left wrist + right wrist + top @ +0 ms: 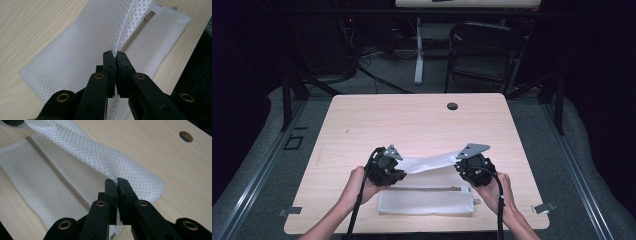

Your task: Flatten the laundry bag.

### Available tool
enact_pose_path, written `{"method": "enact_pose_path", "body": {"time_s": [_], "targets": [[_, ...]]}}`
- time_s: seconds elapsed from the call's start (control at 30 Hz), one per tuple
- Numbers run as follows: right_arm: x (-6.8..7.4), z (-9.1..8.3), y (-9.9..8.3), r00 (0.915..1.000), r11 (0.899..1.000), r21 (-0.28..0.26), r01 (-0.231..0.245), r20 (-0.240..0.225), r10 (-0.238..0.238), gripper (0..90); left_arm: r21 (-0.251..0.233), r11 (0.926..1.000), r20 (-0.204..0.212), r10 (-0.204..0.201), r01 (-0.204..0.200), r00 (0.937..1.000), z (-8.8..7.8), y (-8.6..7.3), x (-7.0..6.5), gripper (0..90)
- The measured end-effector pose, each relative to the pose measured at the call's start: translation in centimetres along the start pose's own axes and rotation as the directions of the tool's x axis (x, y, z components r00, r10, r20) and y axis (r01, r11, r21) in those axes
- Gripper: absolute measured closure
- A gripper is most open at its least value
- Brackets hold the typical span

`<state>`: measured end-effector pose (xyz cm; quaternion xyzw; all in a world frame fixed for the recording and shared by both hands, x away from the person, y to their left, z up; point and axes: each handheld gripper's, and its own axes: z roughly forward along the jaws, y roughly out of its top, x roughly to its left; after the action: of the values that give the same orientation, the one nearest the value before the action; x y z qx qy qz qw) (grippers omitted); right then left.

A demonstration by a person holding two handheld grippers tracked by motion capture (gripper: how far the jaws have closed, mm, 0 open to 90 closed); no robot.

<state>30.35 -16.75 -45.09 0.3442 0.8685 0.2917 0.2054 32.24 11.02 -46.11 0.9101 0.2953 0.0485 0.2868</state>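
A dark room surrounds one light wooden table [422,120], which stands on grey floor with black frame rails along both sides. Beyond the far edge sits one black chair [484,50] and, beside it, one white table leg [418,50] among loose cables. The tabletop is bare wood apart from one round cable hole [452,106] near its far edge and one white mesh bag [427,200] near the person's edge. The mesh bag lies flat along its near half, with one tan zipper [432,189] running lengthwise; its far layer is lifted off the table and pulled taut between the two tools. The left tool [114,55] is closed on that raised mesh edge, its jaws pressed together with fabric between them. The right tool [115,182] is likewise clamped on the mesh at the other end. Two hands hold them, the left hand [357,184] and the right hand [497,187].
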Motion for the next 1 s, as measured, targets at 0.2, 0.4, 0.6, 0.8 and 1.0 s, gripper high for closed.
{"method": "enact_pose_path", "body": {"time_s": [0.2, 0.4, 0.6, 0.8, 1.0], "targets": [[-0.7, -0.1, 0.4, 0.9971, 0.997, -0.026, -0.069, -0.033, 0.068, 88.5, -0.025, 0.9997, 0.012, -0.003, 0.004, 0.9999, -0.1, -0.1, 0.3, 73.8], [-1.4, -0.2, 0.9, 0.9951, 0.995, -0.028, -0.093, -0.037, 0.092, 88.6, -0.052, 0.9986, -0.016, -0.011, 0.010, 0.9998, -0.5, -0.7, 0.4, 49.4], [-1.9, -0.1, 1.5, 0.9931, 0.993, -0.035, -0.112, -0.039, 0.111, 88.5, -0.072, 0.9974, -0.029, -0.007, 0.005, 0.9996, -1.2, -1.2, 0.4, 42.5], [-2.3, 0.1, 2.0, 0.9920, 0.992, -0.038, -0.123, -0.034, 0.122, 88.5, -0.081, 0.9966, -0.031, -0.017, 0.015, 0.9994, -1.9, -2.0, 0.8, 41.3], [-2.7, 0.4, 2.4, 0.9913, 0.991, -0.030, -0.128, -0.036, 0.127, 88.5, -0.094, 0.9951, -0.030, -0.033, 0.030, 0.9990, -2.7, -3.0, 1.5, 43.1]]}}
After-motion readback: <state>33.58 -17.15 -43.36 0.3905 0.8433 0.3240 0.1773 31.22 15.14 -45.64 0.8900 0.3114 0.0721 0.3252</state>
